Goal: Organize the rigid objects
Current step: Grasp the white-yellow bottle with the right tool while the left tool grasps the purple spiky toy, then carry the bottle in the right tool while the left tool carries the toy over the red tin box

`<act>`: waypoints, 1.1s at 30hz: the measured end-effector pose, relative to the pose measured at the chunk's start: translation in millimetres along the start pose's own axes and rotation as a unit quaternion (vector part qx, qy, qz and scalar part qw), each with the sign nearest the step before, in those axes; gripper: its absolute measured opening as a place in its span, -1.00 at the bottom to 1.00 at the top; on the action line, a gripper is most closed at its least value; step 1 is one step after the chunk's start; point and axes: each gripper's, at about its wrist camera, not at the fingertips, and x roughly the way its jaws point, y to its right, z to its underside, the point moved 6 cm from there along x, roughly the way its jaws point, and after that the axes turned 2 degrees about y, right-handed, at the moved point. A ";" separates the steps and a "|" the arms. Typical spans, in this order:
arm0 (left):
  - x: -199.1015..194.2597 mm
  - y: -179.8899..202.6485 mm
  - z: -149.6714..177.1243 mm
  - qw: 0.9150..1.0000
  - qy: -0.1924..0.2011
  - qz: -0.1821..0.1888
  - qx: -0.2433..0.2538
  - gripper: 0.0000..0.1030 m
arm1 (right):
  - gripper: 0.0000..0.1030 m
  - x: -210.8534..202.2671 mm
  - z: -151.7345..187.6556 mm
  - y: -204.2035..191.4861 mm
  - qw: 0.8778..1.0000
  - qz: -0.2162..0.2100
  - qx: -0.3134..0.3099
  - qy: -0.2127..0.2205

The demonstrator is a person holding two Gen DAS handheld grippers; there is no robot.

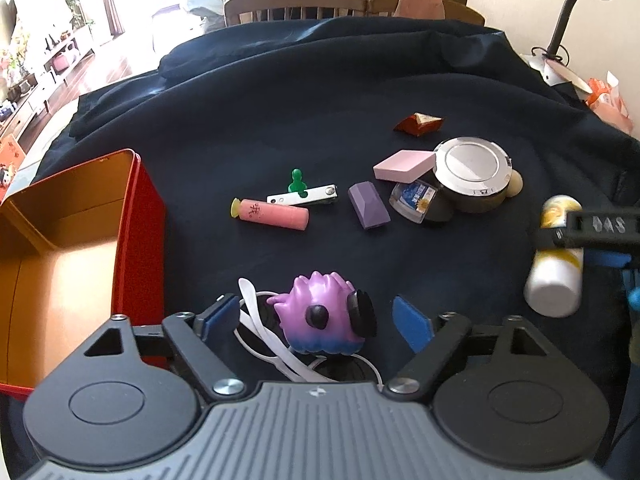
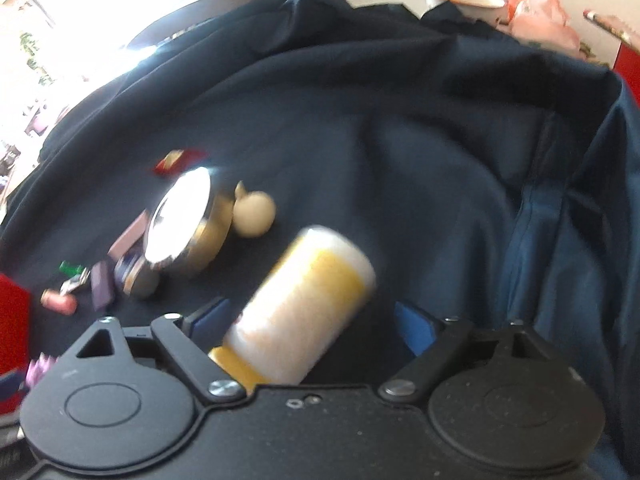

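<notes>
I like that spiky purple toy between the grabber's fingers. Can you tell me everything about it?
The purple toy looks like smooth, shiny plastic: pink-purple on top with soft spikes, fading to blue along its bottom edge. It has a dark round bump in front and a black disc on its side. It sits on the dark blue cloth, over some white straps. It lies between the open fingers of the left gripper; neither blue pad seems to touch it.
</notes>
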 end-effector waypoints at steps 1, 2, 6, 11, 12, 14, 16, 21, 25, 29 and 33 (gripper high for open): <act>1.2 0.7 0.0 1.000 -0.002 0.000 0.000 0.50 | 0.62 -2.0 3.1 -0.4 1.000 -0.002 -0.010 0.002; 2.5 1.5 0.0 1.000 -0.003 0.000 0.001 0.42 | 0.60 -3.3 5.4 -1.2 1.000 -0.003 -0.020 0.002; 5.9 2.7 -0.2 1.000 -0.006 -0.004 -0.002 0.20 | 0.20 -8.5 10.0 -6.6 0.998 -0.017 -0.066 0.005; 6.5 3.8 -1.3 1.000 -0.008 -0.007 -0.003 0.07 | -0.08 -12.0 9.8 -9.1 0.995 -0.027 -0.094 0.010; 6.4 4.0 -1.4 1.000 -0.008 -0.007 -0.004 0.07 | -0.10 -13.1 11.6 -11.1 0.995 -0.030 -0.098 0.010; 6.8 3.5 -1.8 1.000 -0.011 -0.007 -0.008 0.07 | -0.12 -13.3 12.2 -11.7 0.994 -0.035 -0.105 0.011; 6.1 1.8 -2.2 1.000 -0.013 -0.005 -0.015 0.05 | -0.13 -11.9 10.5 -12.5 0.993 -0.037 -0.112 0.016; 1.3 -3.6 -3.0 0.999 -0.014 -0.002 -0.032 -0.03 | -0.14 -19.8 5.9 -14.1 0.992 -0.056 -0.110 0.031; -5.1 -8.9 -3.0 0.999 -0.010 0.002 -0.045 -0.11 | -0.14 -28.5 1.7 -17.5 0.990 -0.070 -0.110 0.045; -10.3 -19.2 -0.7 0.998 -0.007 -0.001 -0.059 -0.14 | -0.14 -36.9 -1.2 -23.7 0.988 -0.083 -0.119 0.054; -16.1 -31.4 1.9 0.997 -0.007 0.010 -0.082 -0.15 | -0.14 -44.9 -1.5 -31.4 0.987 -0.092 -0.122 0.057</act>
